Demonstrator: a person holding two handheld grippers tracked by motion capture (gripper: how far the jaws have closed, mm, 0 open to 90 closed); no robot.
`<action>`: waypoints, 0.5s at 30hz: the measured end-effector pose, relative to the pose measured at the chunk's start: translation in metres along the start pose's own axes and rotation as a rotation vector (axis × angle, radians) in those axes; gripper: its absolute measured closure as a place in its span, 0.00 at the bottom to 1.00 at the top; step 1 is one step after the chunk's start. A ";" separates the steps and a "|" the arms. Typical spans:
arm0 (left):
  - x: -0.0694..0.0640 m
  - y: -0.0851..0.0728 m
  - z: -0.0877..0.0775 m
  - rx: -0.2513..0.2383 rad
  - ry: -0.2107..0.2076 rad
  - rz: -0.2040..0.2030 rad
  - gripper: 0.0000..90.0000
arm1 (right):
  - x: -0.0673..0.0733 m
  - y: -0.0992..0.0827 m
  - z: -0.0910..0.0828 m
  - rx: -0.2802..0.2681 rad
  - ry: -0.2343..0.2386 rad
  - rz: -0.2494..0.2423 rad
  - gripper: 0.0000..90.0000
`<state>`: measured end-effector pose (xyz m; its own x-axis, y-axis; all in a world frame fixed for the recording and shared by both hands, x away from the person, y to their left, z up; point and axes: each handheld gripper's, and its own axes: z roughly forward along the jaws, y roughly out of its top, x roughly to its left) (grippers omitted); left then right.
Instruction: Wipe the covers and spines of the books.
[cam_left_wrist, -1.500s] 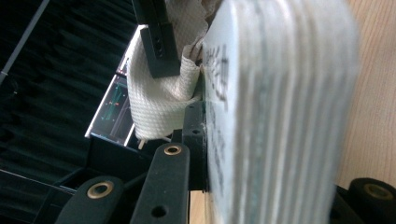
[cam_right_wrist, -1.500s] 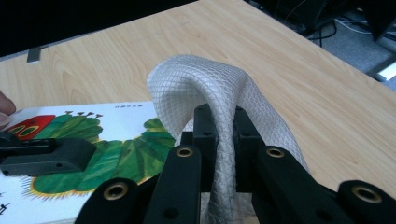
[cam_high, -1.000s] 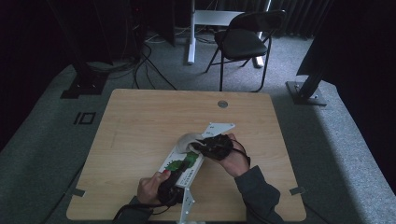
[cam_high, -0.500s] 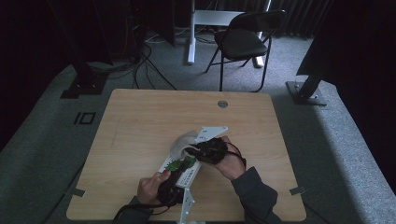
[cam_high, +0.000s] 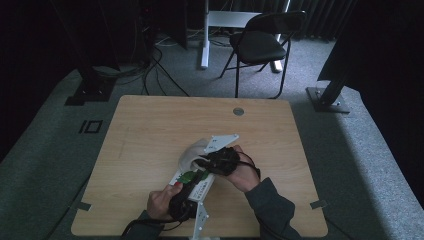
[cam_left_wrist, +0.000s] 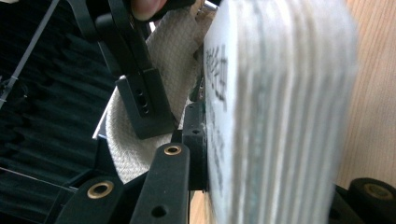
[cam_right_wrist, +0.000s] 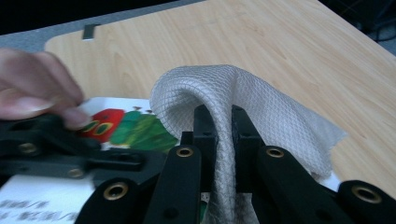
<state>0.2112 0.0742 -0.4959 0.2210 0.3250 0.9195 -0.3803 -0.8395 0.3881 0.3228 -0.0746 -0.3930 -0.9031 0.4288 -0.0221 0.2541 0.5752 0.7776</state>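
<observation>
Right gripper (cam_right_wrist: 218, 140): your jaws stand narrow, pinched on a fold of the grey-white waffle-weave cloth (cam_right_wrist: 261, 107), which humps up over both jaw tips and drapes down toward 4 o'clock in the right gripper view.
Left gripper (cam_high: 181, 202): seen from above, it sits at the table's 6 o'clock edge, pointing toward 1 o'clock. In the left gripper view one black jaw presses flat against the cover of the picture book (cam_left_wrist: 275, 121), with the book's page edges between that jaw and the other at the far right of the view (clamped on the book, jaws moderately wide).
Picture book: a white cover with a green caterpillar and red head (cam_right_wrist: 126, 126) faces up. In the high view the book (cam_high: 192, 181) lies just short of the table's centre, toward 6 o'clock, angled toward 1 o'clock.
Cloth: it lies on the book's far end, at 12 o'clock from the left gripper, lifted off the wood where you grip it.
Hands: your left hand (cam_high: 159, 202) wraps its gripper; your right hand (cam_high: 242, 172) comes in from 4 o'clock.
Table (cam_high: 150, 130): light wood, with a round grommet (cam_high: 238, 111) near 12 o'clock.
Background: a black folding chair (cam_high: 260, 45) stands on grey carpet beyond the table.
</observation>
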 end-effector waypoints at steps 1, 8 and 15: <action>0.000 0.000 0.000 0.000 0.001 0.002 0.87 | -0.001 0.000 0.000 0.002 -0.005 0.007 0.93; 0.000 0.001 -0.001 -0.005 0.006 0.000 0.87 | -0.016 -0.001 0.004 0.012 -0.055 0.051 0.93; -0.001 0.001 -0.001 -0.005 0.007 0.006 0.87 | -0.026 -0.001 0.004 0.017 -0.097 0.091 0.93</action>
<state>0.2096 0.0734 -0.4959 0.2121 0.3229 0.9224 -0.3861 -0.8394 0.3826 0.3474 -0.0835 -0.3957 -0.8388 0.5442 -0.0132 0.3398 0.5424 0.7684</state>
